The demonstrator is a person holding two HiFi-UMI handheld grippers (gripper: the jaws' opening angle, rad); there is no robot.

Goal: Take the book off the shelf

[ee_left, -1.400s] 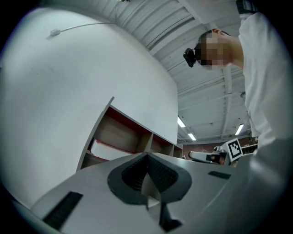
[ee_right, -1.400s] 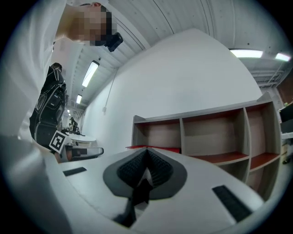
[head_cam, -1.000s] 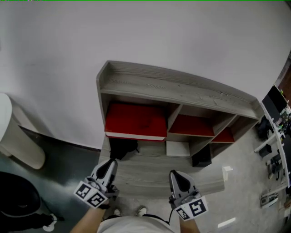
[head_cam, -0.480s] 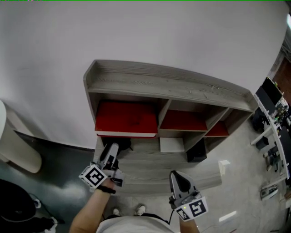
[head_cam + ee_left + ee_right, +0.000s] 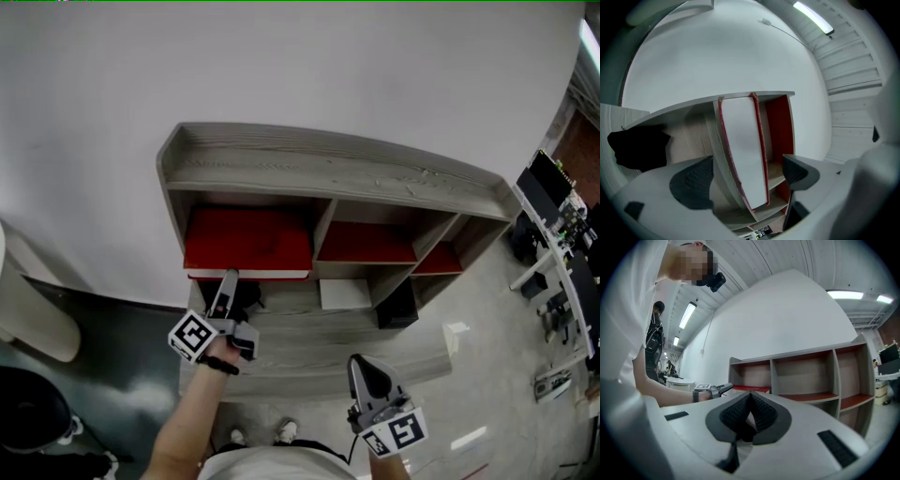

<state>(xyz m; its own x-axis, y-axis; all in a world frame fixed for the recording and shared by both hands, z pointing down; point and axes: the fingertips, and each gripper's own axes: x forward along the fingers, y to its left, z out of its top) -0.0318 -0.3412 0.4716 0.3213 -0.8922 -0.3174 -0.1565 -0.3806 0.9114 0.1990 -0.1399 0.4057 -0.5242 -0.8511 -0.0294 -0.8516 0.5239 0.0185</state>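
Left gripper view: book (image 5: pixel 743 150) between tongs (image 5: pixel 746 176) (just opened)

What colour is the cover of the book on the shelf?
Red. The flat red book shows best in the head view.

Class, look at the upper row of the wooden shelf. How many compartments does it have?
3. The left compartment holds the red book, the middle compartment is beside it, and the right compartment is at the far end. None seems hidden.
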